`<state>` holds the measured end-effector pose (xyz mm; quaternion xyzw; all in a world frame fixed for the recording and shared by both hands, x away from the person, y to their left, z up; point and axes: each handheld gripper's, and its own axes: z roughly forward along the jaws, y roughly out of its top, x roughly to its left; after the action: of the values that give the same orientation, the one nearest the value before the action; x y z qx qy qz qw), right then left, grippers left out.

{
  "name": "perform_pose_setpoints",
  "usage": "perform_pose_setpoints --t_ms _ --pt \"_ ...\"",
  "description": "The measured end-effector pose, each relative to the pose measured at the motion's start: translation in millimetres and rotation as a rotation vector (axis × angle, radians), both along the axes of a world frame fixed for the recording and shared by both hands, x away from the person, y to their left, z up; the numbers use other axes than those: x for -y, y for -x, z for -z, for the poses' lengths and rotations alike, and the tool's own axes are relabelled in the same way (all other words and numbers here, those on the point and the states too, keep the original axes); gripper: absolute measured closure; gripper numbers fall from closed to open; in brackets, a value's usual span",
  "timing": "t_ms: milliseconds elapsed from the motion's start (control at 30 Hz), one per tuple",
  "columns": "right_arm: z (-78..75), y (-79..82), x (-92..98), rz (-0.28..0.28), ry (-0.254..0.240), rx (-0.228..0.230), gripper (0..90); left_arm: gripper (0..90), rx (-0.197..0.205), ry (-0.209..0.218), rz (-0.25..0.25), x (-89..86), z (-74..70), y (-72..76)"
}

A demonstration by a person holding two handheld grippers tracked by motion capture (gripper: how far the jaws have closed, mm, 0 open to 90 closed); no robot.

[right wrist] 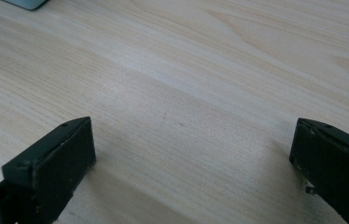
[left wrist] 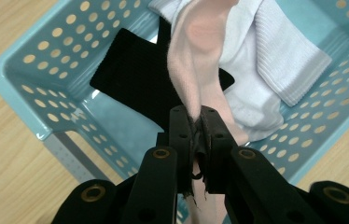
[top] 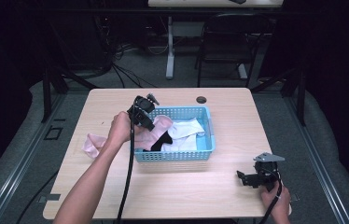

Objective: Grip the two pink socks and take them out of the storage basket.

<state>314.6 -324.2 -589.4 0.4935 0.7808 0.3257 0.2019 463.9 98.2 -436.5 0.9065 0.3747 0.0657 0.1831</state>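
On the desk (top: 172,186), one pink sock (top: 92,142) is lying at the left, just beside the blue basket (top: 172,155). The left gripper (left wrist: 198,122) is hanging over the basket's left end with its fingers (left wrist: 181,128) clamping a second pink sock (left wrist: 196,60), which is draping down into the basket onto one black sock (left wrist: 135,74) and what is looking like two white socks (left wrist: 275,51), though I cannot tell that count for sure. Well apart at the right, the right gripper (top: 251,178) is resting low over bare wood, its fingers (right wrist: 65,154) standing wide apart and holding nothing.
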Motion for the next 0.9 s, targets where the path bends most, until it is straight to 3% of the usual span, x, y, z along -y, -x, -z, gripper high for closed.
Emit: perform_pose_setpoints --t_ms 433,700,900 --pt "0.0 0.0 0.0 0.000 0.000 0.000 0.0 85.2 0.042 0.013 0.002 -7.5 -31.5 7.5" --pt "0.0 0.0 0.0 0.000 0.000 0.000 0.0 85.2 0.085 0.013 -0.008 -25.4 -59.5 19.6" --pt "0.0 0.0 0.0 0.000 -0.001 0.001 0.0 85.2 0.099 0.011 -0.025 -37.8 -70.3 26.7"
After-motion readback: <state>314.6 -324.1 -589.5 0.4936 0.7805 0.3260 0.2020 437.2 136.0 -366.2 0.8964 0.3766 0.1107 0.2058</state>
